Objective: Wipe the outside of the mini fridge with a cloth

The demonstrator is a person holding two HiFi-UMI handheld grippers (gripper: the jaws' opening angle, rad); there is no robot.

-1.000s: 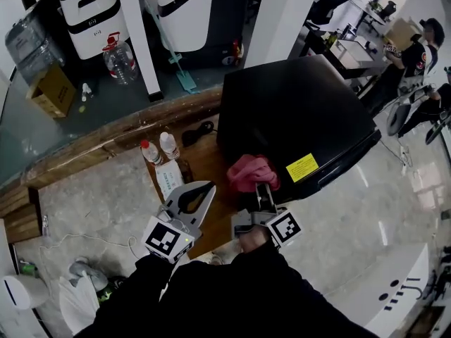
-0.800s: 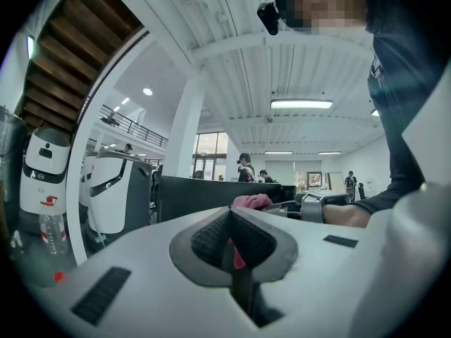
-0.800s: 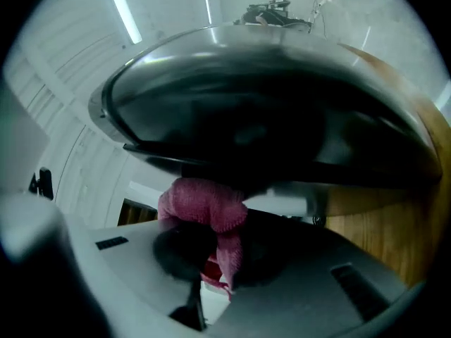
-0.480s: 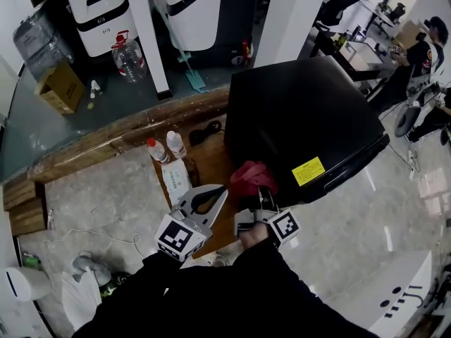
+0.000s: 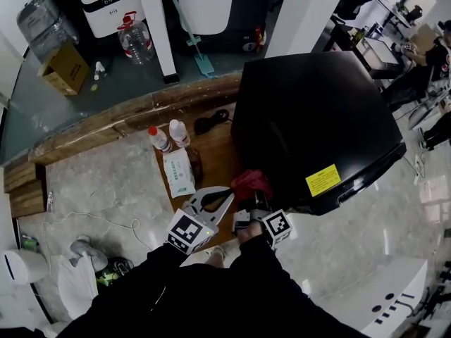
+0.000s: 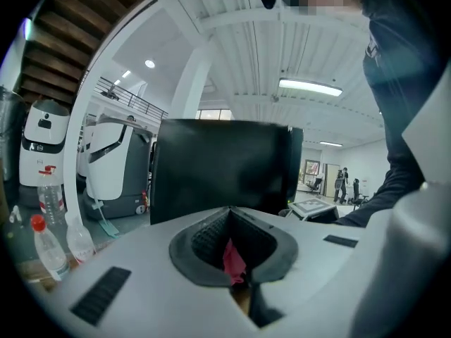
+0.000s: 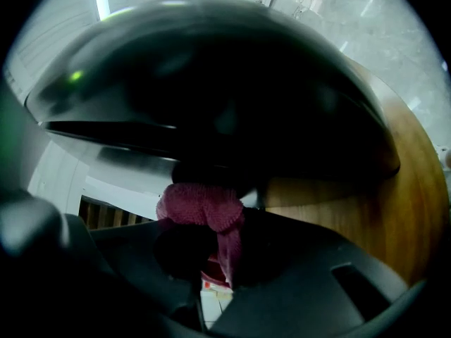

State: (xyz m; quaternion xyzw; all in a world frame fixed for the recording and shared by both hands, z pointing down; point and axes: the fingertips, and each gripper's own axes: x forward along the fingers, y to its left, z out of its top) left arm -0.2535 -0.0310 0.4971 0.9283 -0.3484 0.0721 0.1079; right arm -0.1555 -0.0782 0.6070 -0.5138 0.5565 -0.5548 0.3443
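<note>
The black mini fridge [image 5: 317, 118] stands on a low wooden table [image 5: 211, 153]. A red cloth [image 5: 250, 184] is bunched against the fridge's near left corner, left of its yellow label [image 5: 323, 180]. My right gripper [image 5: 252, 201] is shut on the cloth. In the right gripper view the cloth [image 7: 204, 206] presses on the dark fridge [image 7: 211, 83]. My left gripper [image 5: 223, 196] hangs just left of it, shut and holding nothing. The left gripper view faces the fridge [image 6: 225, 164], and the cloth [image 6: 232, 259] shows through the gap in its jaws.
Two small bottles [image 5: 158, 138] and a wipes pack [image 5: 180, 172] sit on the table left of the fridge, with a black cable [image 5: 208, 124] behind. A water jug [image 5: 137, 41], a cardboard box [image 5: 62, 69] and white machines [image 5: 106, 2] stand beyond. People sit at the far right.
The right gripper has slid the cloth left along the fridge, away from the yellow label toward the near left corner. The left gripper stays beside it, shut.
</note>
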